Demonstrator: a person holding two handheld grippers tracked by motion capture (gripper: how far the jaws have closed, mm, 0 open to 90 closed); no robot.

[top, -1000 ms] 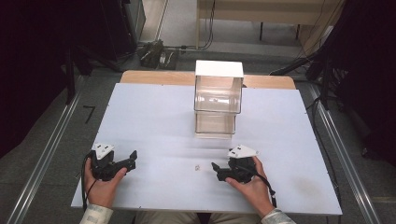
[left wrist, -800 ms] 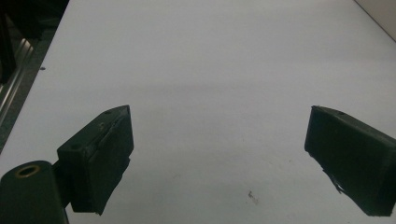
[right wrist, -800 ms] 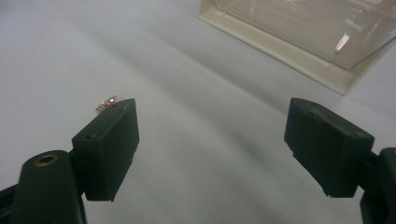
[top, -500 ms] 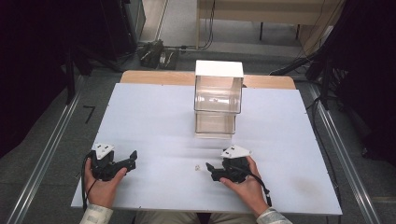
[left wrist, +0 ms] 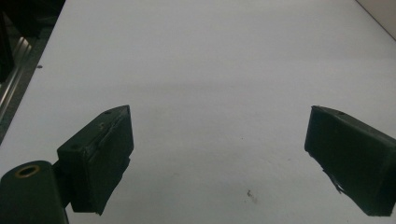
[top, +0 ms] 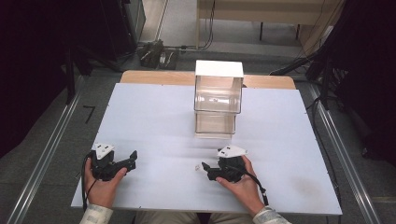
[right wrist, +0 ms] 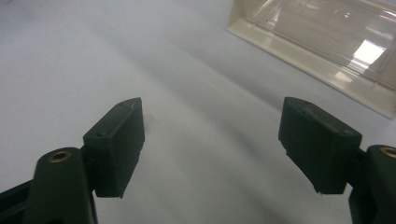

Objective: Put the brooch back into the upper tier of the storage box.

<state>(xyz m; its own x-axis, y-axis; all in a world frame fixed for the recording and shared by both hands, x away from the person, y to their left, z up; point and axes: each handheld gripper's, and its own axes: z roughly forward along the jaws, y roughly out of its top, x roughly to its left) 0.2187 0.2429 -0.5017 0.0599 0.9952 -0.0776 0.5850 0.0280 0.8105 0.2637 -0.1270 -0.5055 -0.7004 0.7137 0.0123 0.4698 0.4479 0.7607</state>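
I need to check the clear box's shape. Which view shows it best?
The high view: the whole clear box shows there, upright at the table's far middle, white top and see-through walls. The right gripper view catches just its lower edge, at the top right corner. The left gripper view faces bare table.

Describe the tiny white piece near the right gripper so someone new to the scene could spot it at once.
Start at the clear box with a white lid standing at the middle of the white table. Come straight toward the person's edge to the right gripper. The tiny white piece lies on the table just off its jaw tips, toward the left gripper; it is the one loose speck on the bare surface.
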